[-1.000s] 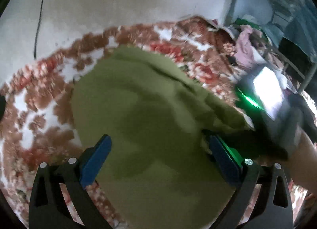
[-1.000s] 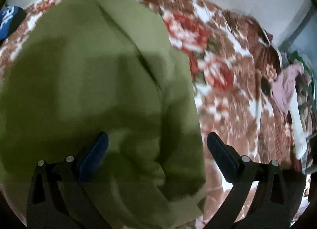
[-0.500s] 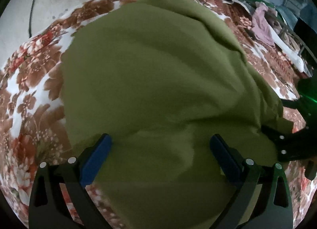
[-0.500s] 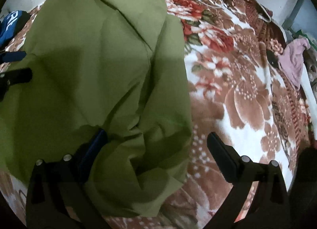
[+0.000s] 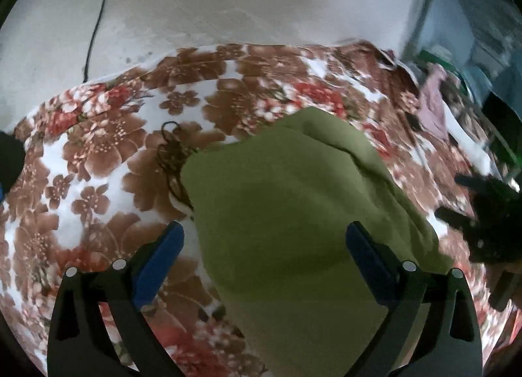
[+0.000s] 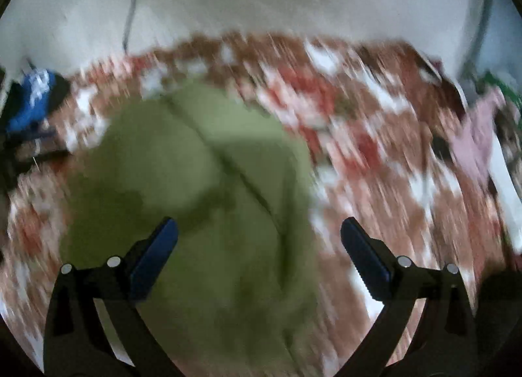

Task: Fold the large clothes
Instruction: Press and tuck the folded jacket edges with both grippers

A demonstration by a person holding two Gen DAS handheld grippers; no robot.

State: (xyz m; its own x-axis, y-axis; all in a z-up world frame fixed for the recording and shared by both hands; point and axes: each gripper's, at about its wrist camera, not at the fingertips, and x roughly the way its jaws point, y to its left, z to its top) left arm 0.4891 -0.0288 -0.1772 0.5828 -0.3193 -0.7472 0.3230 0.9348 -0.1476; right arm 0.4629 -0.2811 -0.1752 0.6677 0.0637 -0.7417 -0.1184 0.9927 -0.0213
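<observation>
Green garment [image 5: 293,220]: one olive-green piece, lay folded over itself on the floral blanket [image 5: 98,155]; one fold ridge ran across its far part.
Floral blanket: one, brown, red and white flowers, spread under the green garment on every visible side.
Left gripper [image 5: 264,246]: one, jaws spread wide, holding nothing; it hung over the near half of the green garment, and its blue-padded fingers [image 5: 160,259] were clear of the cloth.
Right gripper [image 6: 259,241]: one, jaws equally wide apart, nothing between them; it stood over the right edge of the green garment. This view was badly smeared, so contact with the cloth could not be judged.
Dark thread tangle [image 5: 171,155]: one, on the blanket just beside the left far corner of the green garment.
Pink cloth [image 5: 432,109]: one, well to the right of the green garment.
Blue item [image 6: 31,106]: one, possibly clothing, far left of the green garment.
Black cable [image 5: 96,18]: one, hung down the wall beyond the green garment.
</observation>
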